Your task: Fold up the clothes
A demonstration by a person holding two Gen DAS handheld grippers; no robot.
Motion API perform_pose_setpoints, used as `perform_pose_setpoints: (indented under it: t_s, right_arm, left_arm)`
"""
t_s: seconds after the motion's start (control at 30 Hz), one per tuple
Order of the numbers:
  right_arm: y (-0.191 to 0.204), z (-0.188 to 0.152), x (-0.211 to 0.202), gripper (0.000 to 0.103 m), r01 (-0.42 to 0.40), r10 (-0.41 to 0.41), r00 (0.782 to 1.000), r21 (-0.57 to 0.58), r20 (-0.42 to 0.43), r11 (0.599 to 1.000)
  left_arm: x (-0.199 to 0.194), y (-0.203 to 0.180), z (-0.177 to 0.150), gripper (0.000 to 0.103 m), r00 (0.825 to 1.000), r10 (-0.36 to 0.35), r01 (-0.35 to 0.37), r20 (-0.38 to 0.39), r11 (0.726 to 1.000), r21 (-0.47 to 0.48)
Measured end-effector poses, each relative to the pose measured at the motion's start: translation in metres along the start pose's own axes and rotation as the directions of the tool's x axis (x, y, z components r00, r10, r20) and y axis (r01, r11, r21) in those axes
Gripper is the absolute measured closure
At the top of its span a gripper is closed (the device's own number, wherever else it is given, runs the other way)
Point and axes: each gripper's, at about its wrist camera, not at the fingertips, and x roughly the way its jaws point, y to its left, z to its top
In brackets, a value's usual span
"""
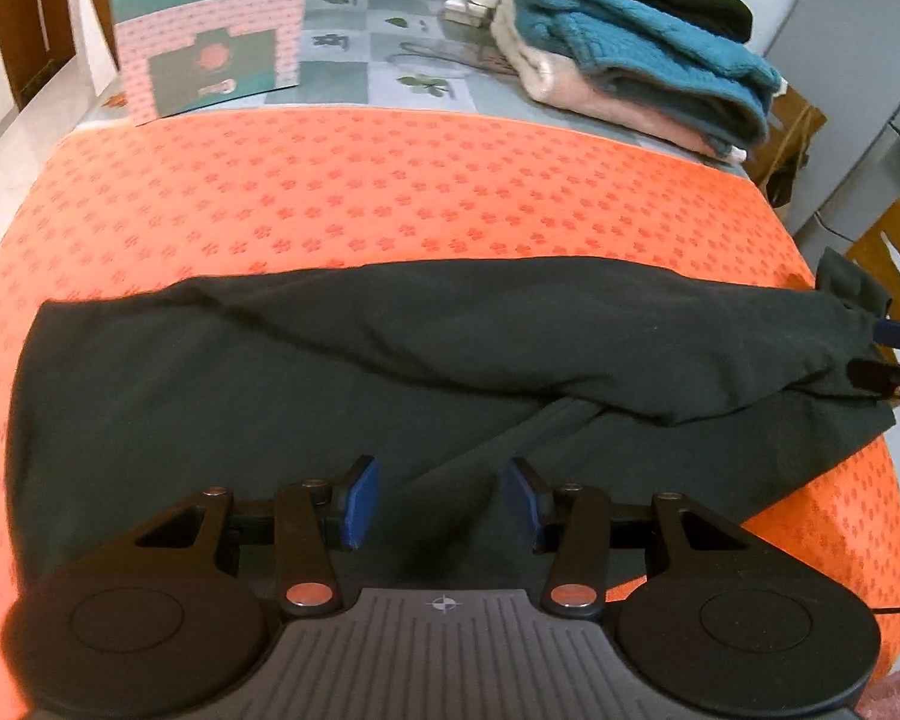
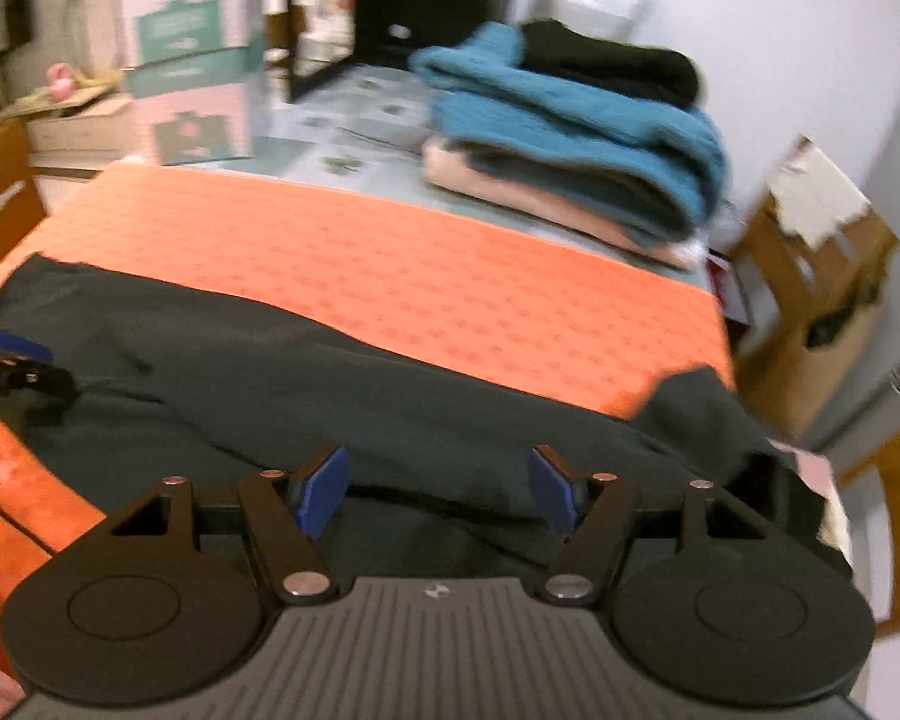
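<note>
A dark grey garment (image 1: 330, 360) lies stretched across the orange patterned cloth (image 1: 390, 192), folded lengthwise with a ridge along its middle. It also shows in the right wrist view (image 2: 390, 408). My left gripper (image 1: 441, 501) is open, its blue pads just above the garment's near edge. My right gripper (image 2: 438, 489) is open over the garment's right part, nothing between its pads. The right gripper's tip shows at the garment's right end in the left wrist view (image 1: 888, 360). The left gripper's tip shows at the left edge of the right wrist view (image 2: 12, 366).
A stack of folded clothes (image 1: 630, 48), teal on pink with black behind, sits at the back right (image 2: 570, 132). A pink and green box (image 1: 210, 42) stands at the back left. Wooden chairs (image 2: 822, 276) stand beside the table on the right.
</note>
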Motion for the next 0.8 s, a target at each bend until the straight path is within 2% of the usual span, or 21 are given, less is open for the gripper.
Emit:
perform_pose_setpoints:
  t_s: [0.13, 0.2, 0.33, 0.43, 0.63, 0.73, 0.77, 0.8]
  right_arm:
    - [0.027, 0.006, 0.011, 0.034, -0.07, 0.071, 0.997, -0.055, 0.008, 0.996]
    - [0.041, 0.007, 0.017, 0.042, -0.098, 0.098, 0.995, -0.086, -0.001, 0.991]
    - [0.068, 0.01, 0.03, 0.053, -0.149, 0.148, 0.989, -0.159, -0.016, 0.976]
    - [0.089, 0.012, 0.039, 0.054, -0.173, 0.172, 0.985, -0.243, -0.022, 0.954]
    - [0.122, 0.015, 0.06, 0.055, -0.164, 0.164, 0.986, -0.419, -0.037, 0.893]
    - [0.136, 0.009, 0.072, 0.059, -0.125, 0.125, 0.992, -0.518, -0.035, 0.846]
    - [0.138, 0.006, 0.075, 0.065, -0.101, 0.103, 0.994, -0.553, -0.027, 0.827]
    - [0.141, 0.003, 0.078, 0.078, -0.074, 0.08, 0.997, -0.587, -0.016, 0.806]
  left_arm:
    - [-0.004, 0.003, -0.007, 0.053, 1.0, 0.005, -0.005, -0.001, 1.0, -0.008]
    - [-0.005, 0.005, -0.008, 0.053, 1.0, 0.009, -0.009, -0.002, 1.0, -0.009]
    - [-0.005, 0.008, -0.01, 0.053, 1.0, 0.013, -0.013, -0.001, 1.0, -0.008]
    - [-0.005, 0.008, -0.012, 0.053, 1.0, 0.003, -0.003, -0.001, 1.0, -0.012]
    - [0.0, 0.004, -0.015, 0.053, 0.999, -0.03, 0.03, -0.011, 1.0, 0.006]
    - [0.005, 0.003, -0.017, 0.053, 0.999, -0.034, 0.034, -0.023, 0.999, 0.012]
    - [0.007, 0.003, -0.018, 0.053, 0.999, -0.034, 0.035, -0.028, 0.999, 0.012]
    - [0.008, 0.003, -0.018, 0.053, 0.999, -0.035, 0.035, -0.033, 0.999, 0.011]
